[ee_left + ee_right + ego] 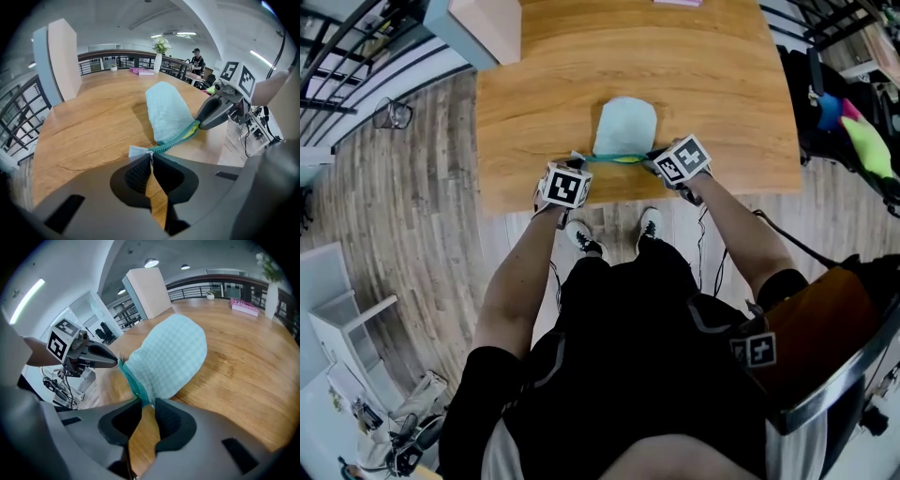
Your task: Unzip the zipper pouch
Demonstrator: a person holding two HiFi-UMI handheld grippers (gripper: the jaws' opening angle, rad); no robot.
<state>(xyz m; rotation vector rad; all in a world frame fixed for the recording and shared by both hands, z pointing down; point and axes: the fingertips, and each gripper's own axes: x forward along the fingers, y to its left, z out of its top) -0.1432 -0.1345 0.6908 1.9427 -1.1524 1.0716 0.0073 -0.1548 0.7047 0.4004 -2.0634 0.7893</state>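
Observation:
A pale blue checked pouch (625, 125) lies on the wooden table (712, 84) near its front edge. Its teal zipper (609, 157) runs along the near side between the two grippers. My left gripper (149, 156) is shut on the small fabric tab (137, 151) at the zipper's left end. My right gripper (144, 401) stands at the other end with a gap between its jaws. The zipper's end (138, 391) sits between the fingertips, and the pads do not visibly press it. A yellow strip (190, 133) shows at the zipper beside the right gripper (201, 123).
A white and blue board (58, 58) stands at the table's far left. A pink book (142, 71) and a vase of flowers (159, 50) sit at the far edge. The table's front edge (637, 199) lies just under the grippers. Bags (848, 122) lie to the right.

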